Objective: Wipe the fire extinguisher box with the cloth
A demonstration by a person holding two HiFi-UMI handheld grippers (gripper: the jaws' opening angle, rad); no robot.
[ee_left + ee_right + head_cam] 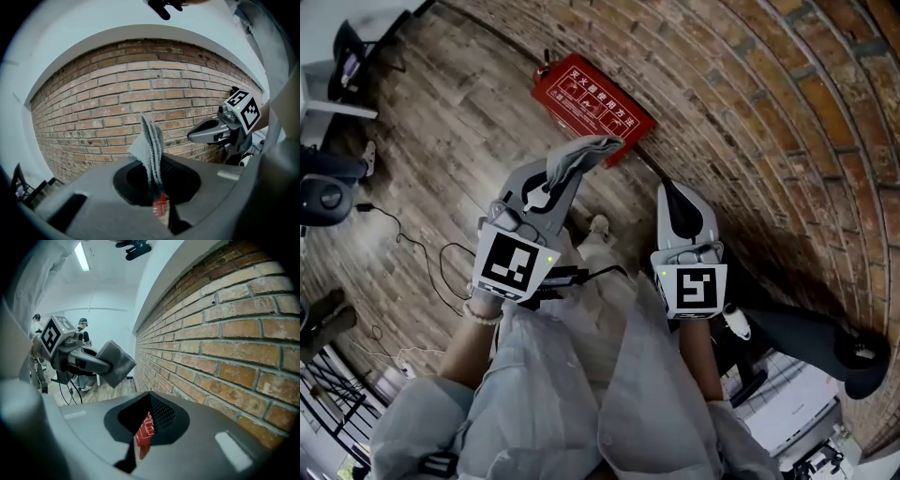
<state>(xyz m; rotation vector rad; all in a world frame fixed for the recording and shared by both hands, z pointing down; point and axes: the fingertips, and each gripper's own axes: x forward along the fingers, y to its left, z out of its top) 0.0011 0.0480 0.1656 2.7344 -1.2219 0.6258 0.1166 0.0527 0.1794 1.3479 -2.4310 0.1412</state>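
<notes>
The left gripper (pixel 565 175) has its jaws pressed on a folded grey woven cloth (pixel 150 143), which stands up out of them in a loose fan. Straight ahead of and below that gripper, glimpsed through the slit between its jaws, lies the flat red fire extinguisher box (pixel 592 105). It rests on the wooden plank floor (pixel 459 141), its long side running along the foot of the red brick wall (pixel 750 103). The cloth-bearing gripper looks the nearer of the two, and nothing seems to block its way down. Just beside it to the right, the right gripper (pixel 673 194) holds nothing, its jaws nearly together. Behind and to the left, black cables (pixel 412 248) trail over the floor.
</notes>
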